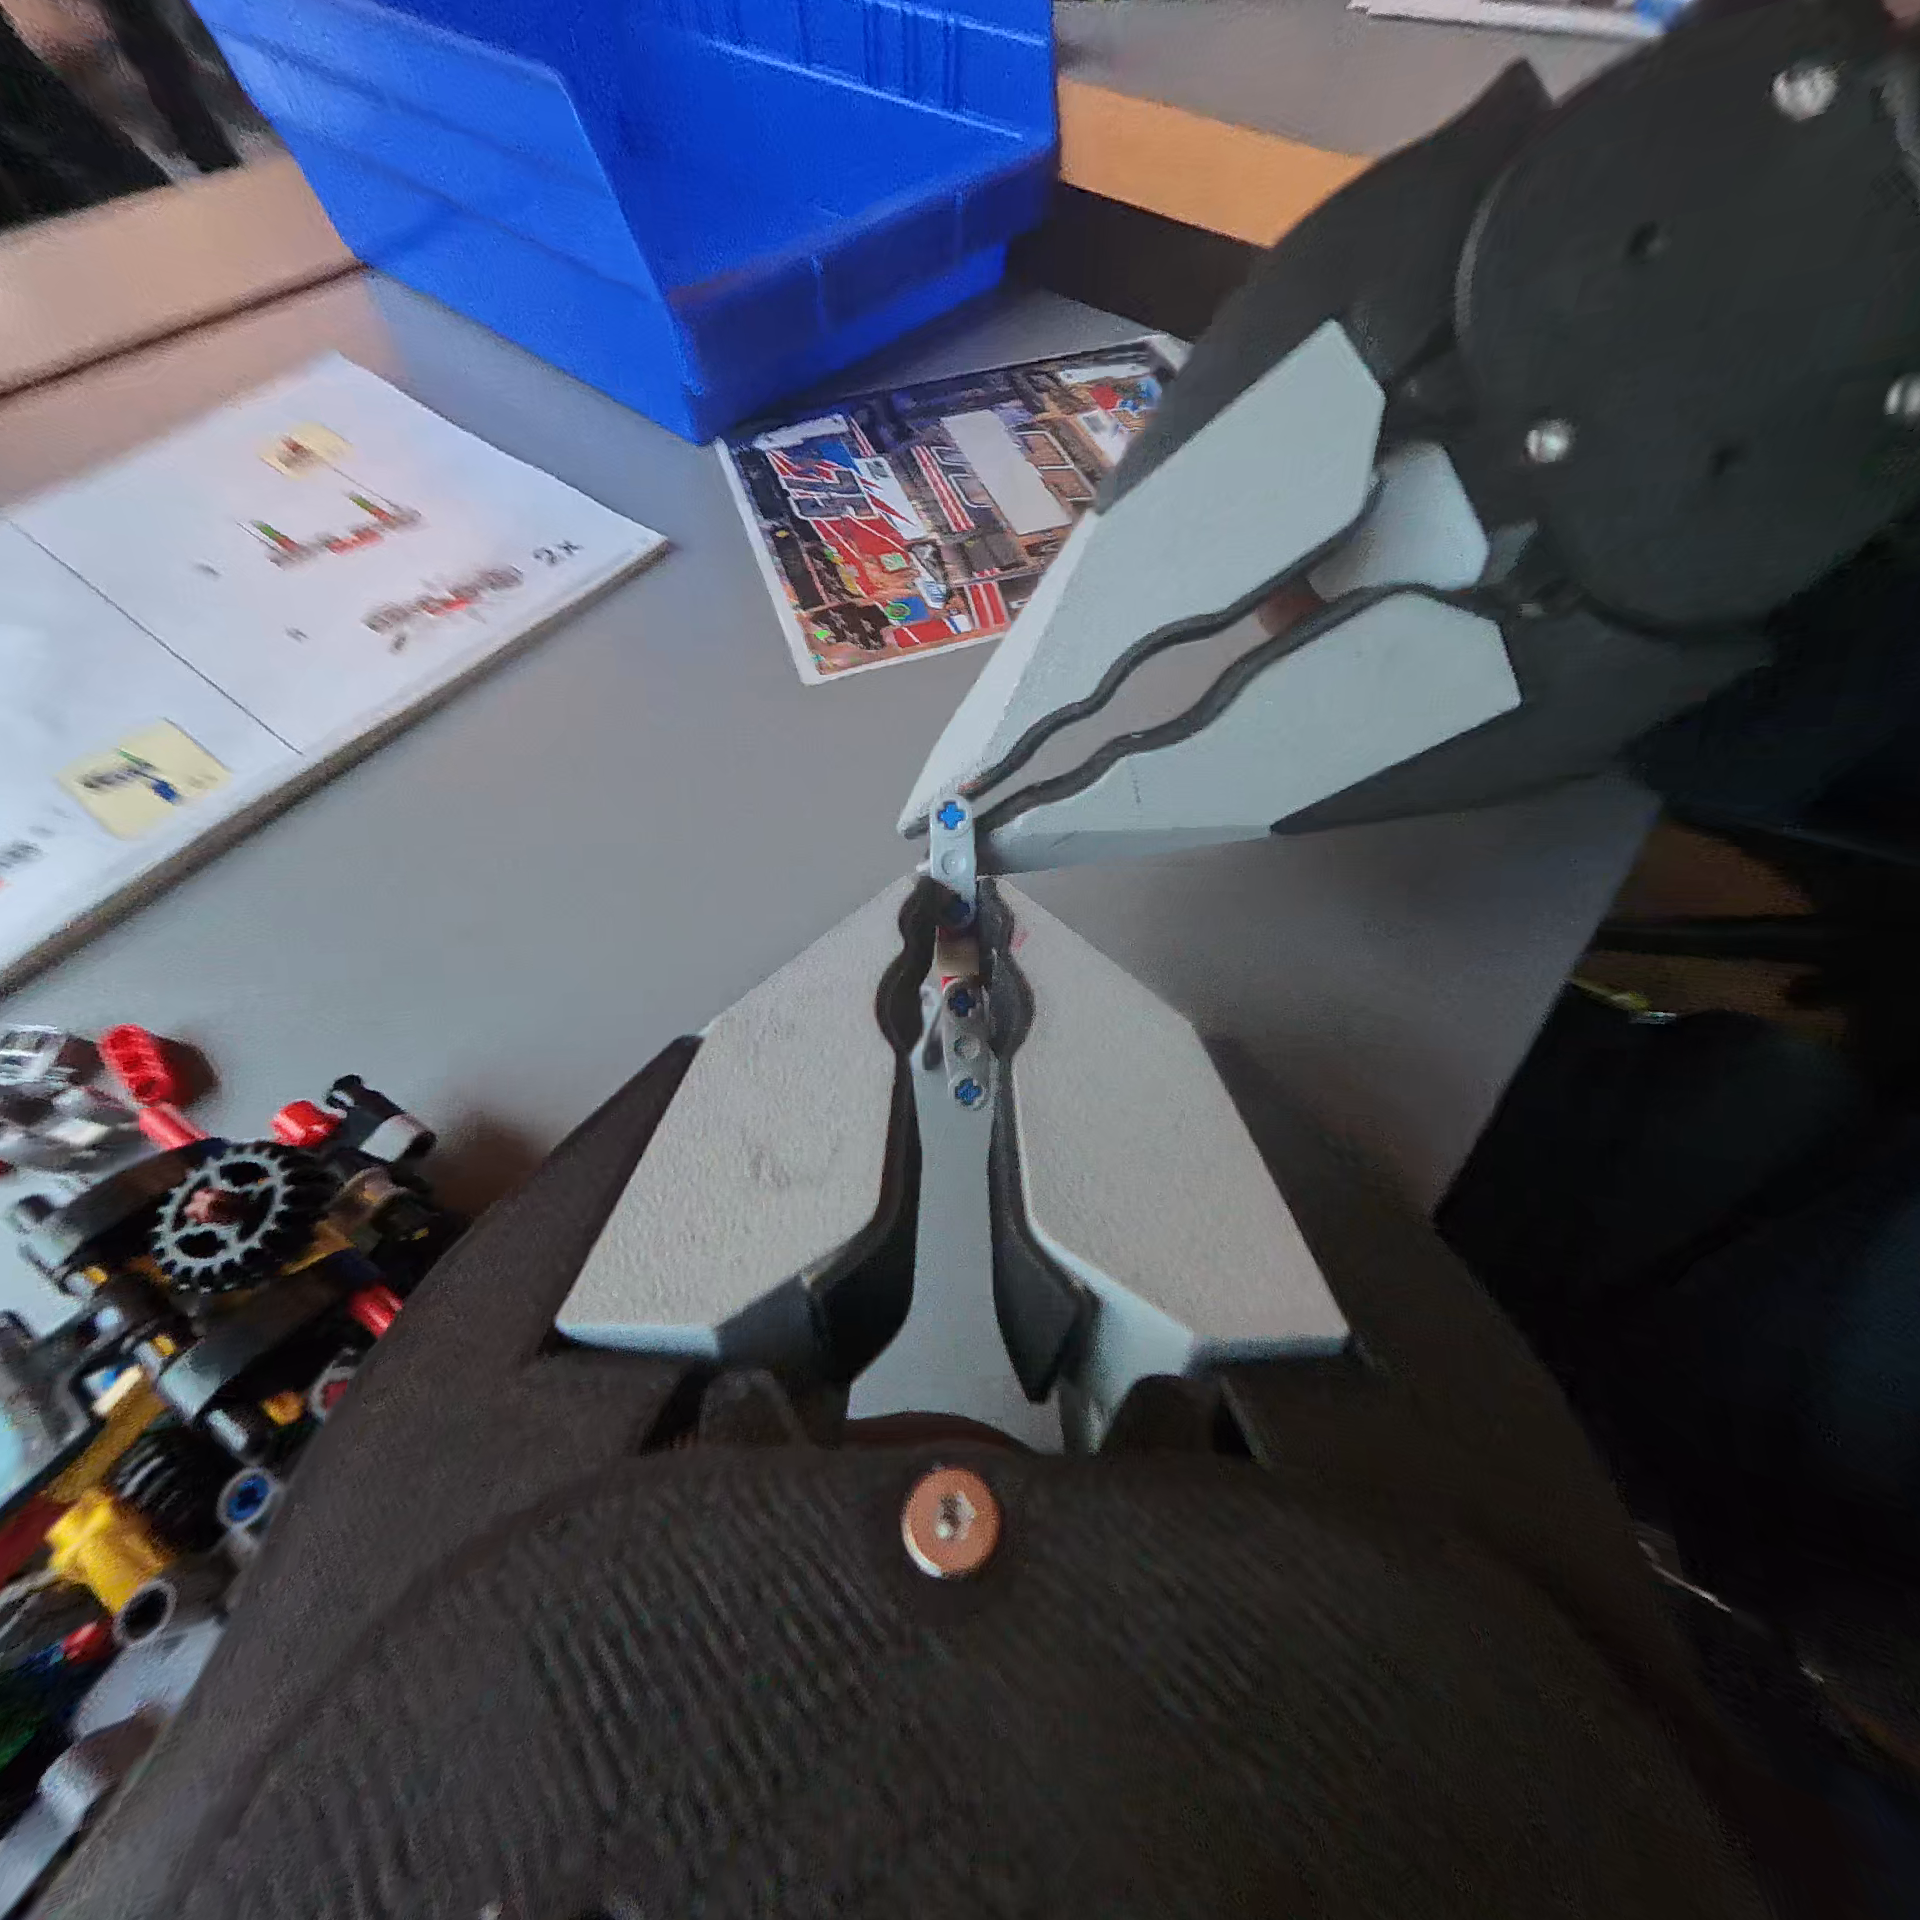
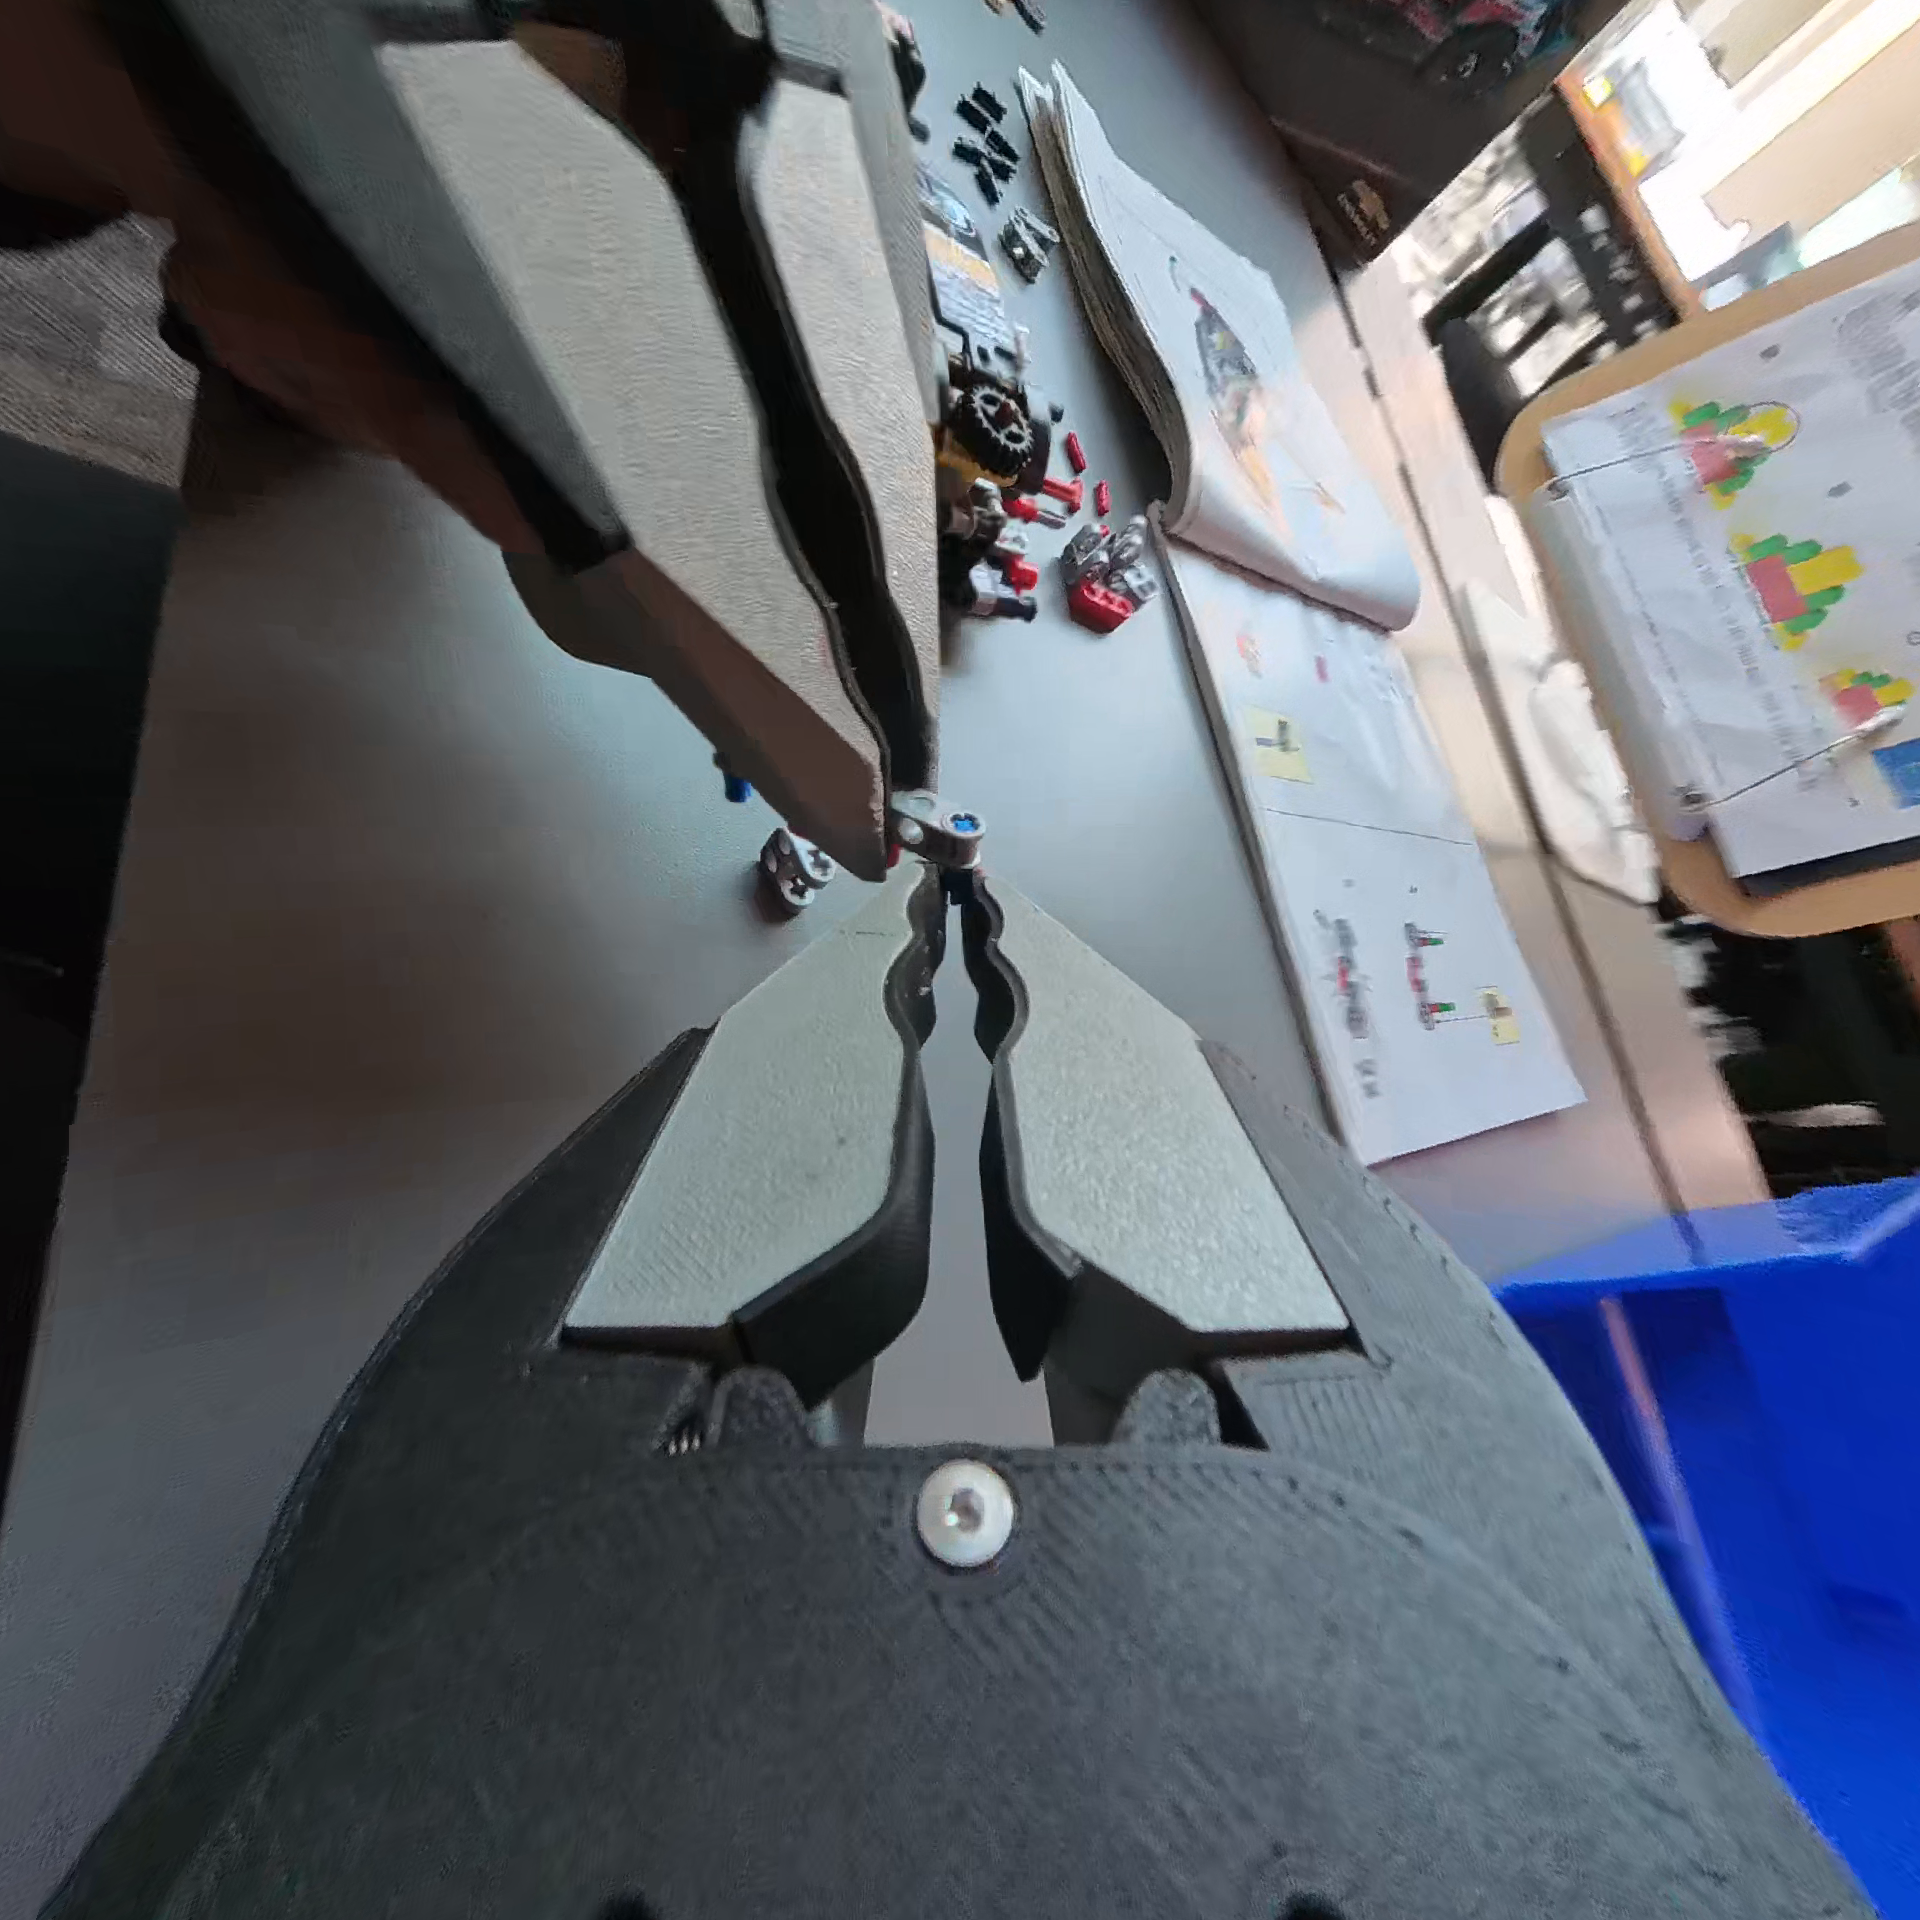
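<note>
1. Left wrist view: the left gripper [image 1: 961, 904] has its jaws clamped on a grey beam assembly [image 1: 956, 1003] with blue pins, held above the grey table [image 1: 644, 790].
2. The right gripper [image 2: 951, 883] has its jaws pinched on a blue pin [image 2: 956, 881] seated in the small grey link [image 2: 940, 826] at the assembly's tip.
3. The pin already sits in the link; both grippers hold.
4. The partly built model [image 1: 223, 1236], loose parts and an open instruction booklet [image 1: 291, 561] lie to the left; a blue bin [image 1: 665, 197] stands behind.

Bin [image 1: 665, 187] seemingly behind booklet [image 1: 312, 551].
</note>
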Motion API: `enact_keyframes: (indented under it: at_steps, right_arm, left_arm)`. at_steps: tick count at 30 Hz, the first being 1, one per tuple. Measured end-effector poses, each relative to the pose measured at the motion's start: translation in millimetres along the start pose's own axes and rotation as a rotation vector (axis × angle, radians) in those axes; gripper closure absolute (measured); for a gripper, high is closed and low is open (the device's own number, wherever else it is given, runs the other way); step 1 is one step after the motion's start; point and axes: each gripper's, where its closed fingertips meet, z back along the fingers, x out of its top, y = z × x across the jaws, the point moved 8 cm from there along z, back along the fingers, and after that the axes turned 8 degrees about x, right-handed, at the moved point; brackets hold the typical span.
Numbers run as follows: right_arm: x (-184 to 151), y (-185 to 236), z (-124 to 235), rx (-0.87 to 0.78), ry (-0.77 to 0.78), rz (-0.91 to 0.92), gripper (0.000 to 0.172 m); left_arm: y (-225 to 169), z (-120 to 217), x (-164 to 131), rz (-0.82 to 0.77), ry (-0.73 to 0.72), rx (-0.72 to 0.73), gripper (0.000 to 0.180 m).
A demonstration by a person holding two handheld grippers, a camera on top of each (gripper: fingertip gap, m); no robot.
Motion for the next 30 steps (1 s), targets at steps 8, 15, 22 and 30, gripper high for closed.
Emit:
enact_keyframes:
  at_steps: [8,15,22,30]
  right_arm:
    - [-8,-5,-5,0.103,-0.042,-0.138,0.170]
    - [-9,-10,-4,0.150,-0.104,-0.206,0.170]
    - [-12,-13,-1,0.237,-0.164,-0.290,0.170]
    - [-7,-8,-4,0.157,-0.095,-0.171,0.170]
  left_arm:
    - [-13,-2,-2,-0.309,-0.014,0.237,0.178]
    - [-5,2,3,-0.120,-0.053,0.139,0.178]
    - [-4,3,4,-0.100,-0.070,0.088,0.178]
    - [-1,4,3,-0.119,-0.062,0.078,0.177]
